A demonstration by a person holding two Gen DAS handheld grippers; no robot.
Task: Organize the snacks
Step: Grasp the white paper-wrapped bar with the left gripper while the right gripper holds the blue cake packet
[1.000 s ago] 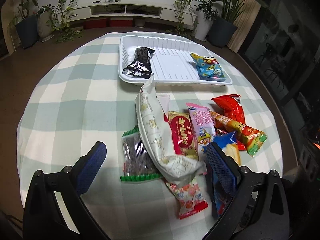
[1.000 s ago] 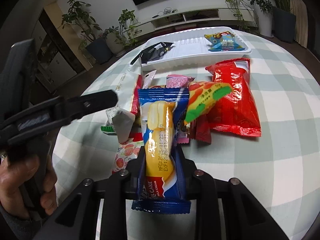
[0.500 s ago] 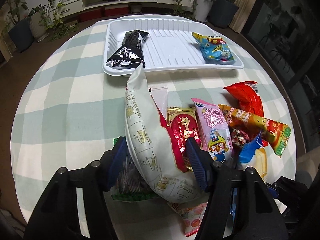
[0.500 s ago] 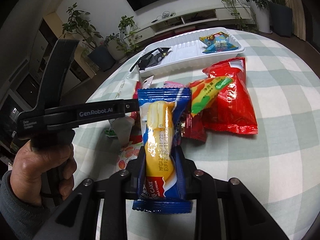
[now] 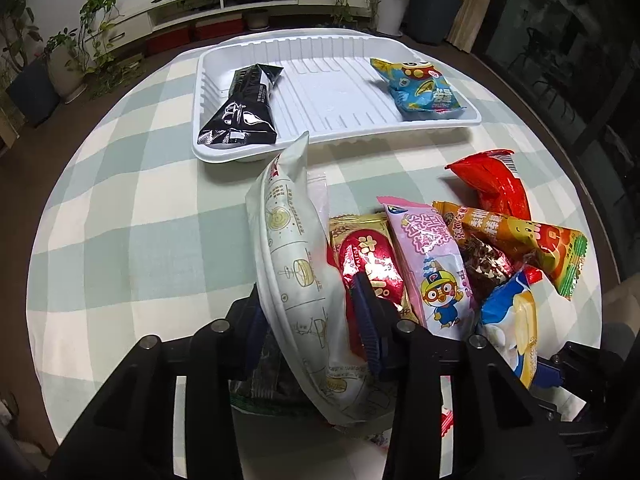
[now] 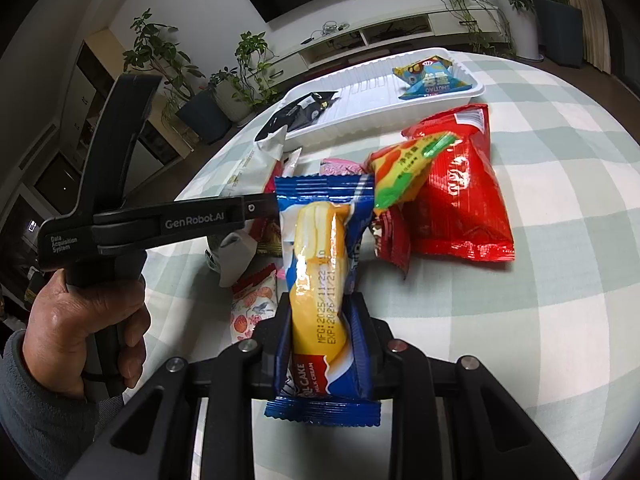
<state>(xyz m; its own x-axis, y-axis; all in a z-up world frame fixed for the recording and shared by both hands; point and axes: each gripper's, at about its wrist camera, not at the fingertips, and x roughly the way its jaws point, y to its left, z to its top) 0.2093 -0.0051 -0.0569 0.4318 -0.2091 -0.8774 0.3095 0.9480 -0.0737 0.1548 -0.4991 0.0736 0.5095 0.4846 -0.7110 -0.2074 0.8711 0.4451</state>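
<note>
The left gripper has just been closing on the tall white packet, which stands on edge at the left of the snack heap; the jaws are now narrowed to the packet's width, one pad on each face, and appear to press it. The right gripper is clamped nearly shut around the blue cake wrapper, held clear above the checked tablecloth. From the left wrist, the white tray lies toward twelve o'clock, with a black packet at its eleven o'clock end and a blue cartoon bag at its one o'clock end; the middle is bare. To do this step well, the left grip probably wants to be firm low on the packet, since the puffy bag may slip or fold. Lifting straight up first should keep it from dragging the red-and-gold bar and the pink packet lying just beside it at one o'clock. Then carry it toward twelve and lay it flat in the tray's free middle, leaving room for the cake. Keep the two grippers apart on the way, as they sit close together.
</note>
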